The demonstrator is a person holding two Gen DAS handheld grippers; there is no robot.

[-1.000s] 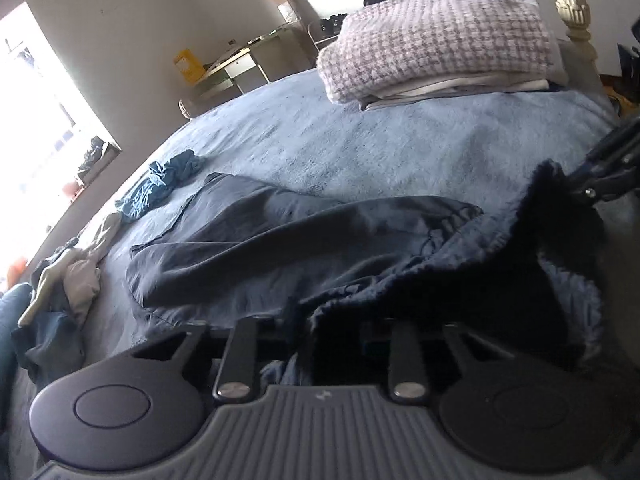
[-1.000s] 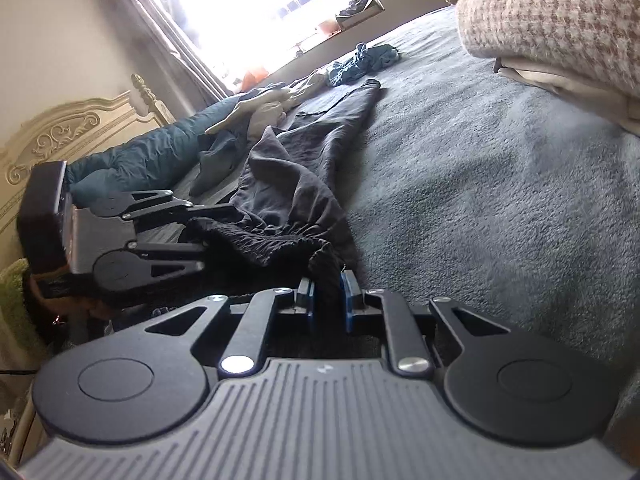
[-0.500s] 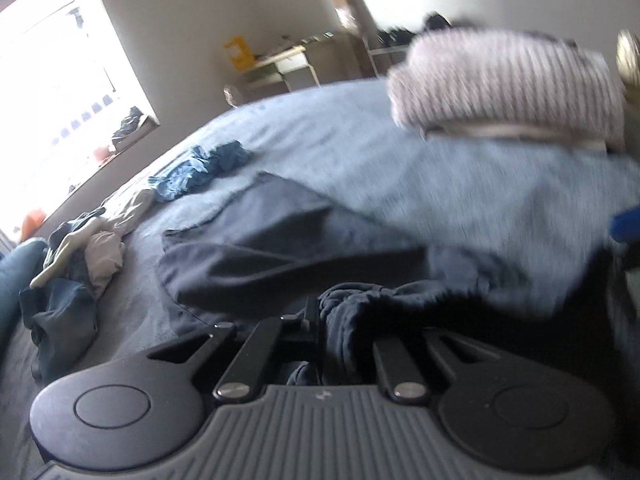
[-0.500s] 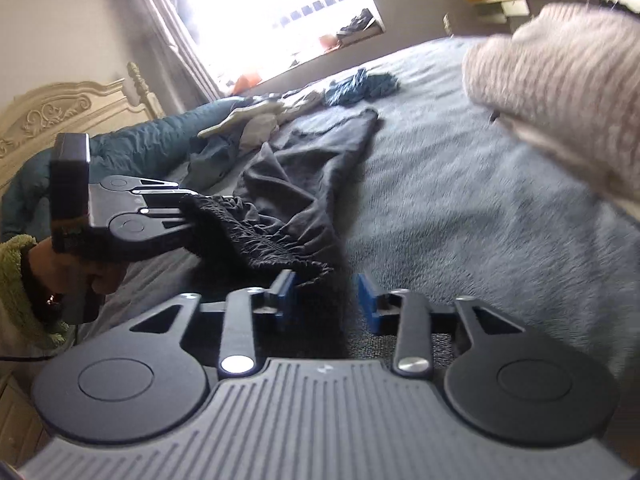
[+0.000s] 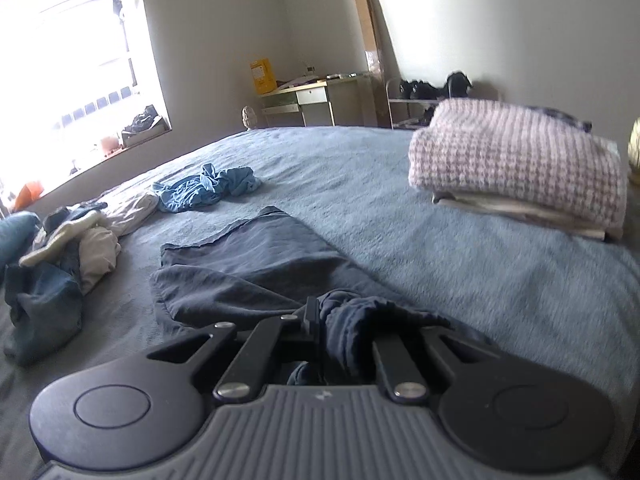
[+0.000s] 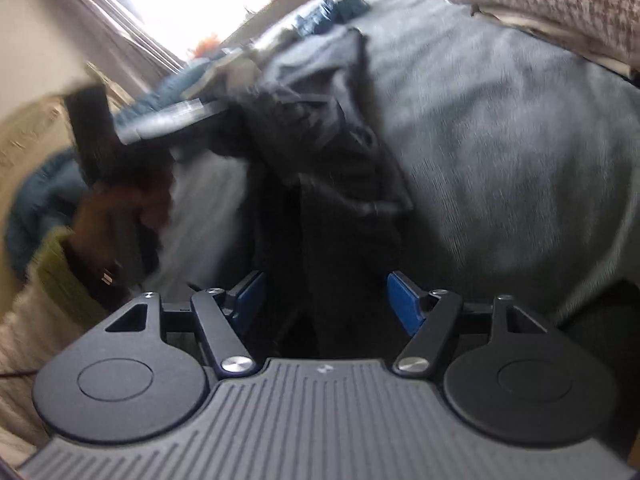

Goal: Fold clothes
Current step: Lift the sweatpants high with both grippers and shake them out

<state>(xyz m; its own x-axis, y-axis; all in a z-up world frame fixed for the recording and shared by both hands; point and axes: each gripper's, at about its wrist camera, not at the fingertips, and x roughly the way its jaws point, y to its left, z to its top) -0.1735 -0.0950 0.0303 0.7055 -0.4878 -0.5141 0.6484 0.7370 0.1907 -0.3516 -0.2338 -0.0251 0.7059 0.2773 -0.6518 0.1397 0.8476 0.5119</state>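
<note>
A dark navy garment [image 5: 256, 264] lies spread on the blue bedspread [image 5: 460, 264]. Its gathered waistband is bunched up at the near end. My left gripper [image 5: 320, 314] is shut on that bunched waistband and holds it a little above the bed. In the blurred right wrist view the same garment [image 6: 320, 152] hangs from the left gripper [image 6: 168, 118], which a hand [image 6: 120, 208] in a green sleeve holds. My right gripper [image 6: 326, 300] has its jaws opening. Dark cloth hangs loose between the blue pads [image 6: 404, 304], which do not press on it.
A folded houndstooth blanket [image 5: 520, 172] sits on a stack of folded clothes at the right. A crumpled blue garment [image 5: 208, 192] and a pile of unfolded clothes [image 5: 68, 248] lie at the left. A desk [image 5: 312, 100] and a bright window stand beyond the bed.
The right gripper's jaws have spread apart and let go of the garment's edge. The left gripper has closed on the waistband, risen and rolled level.
</note>
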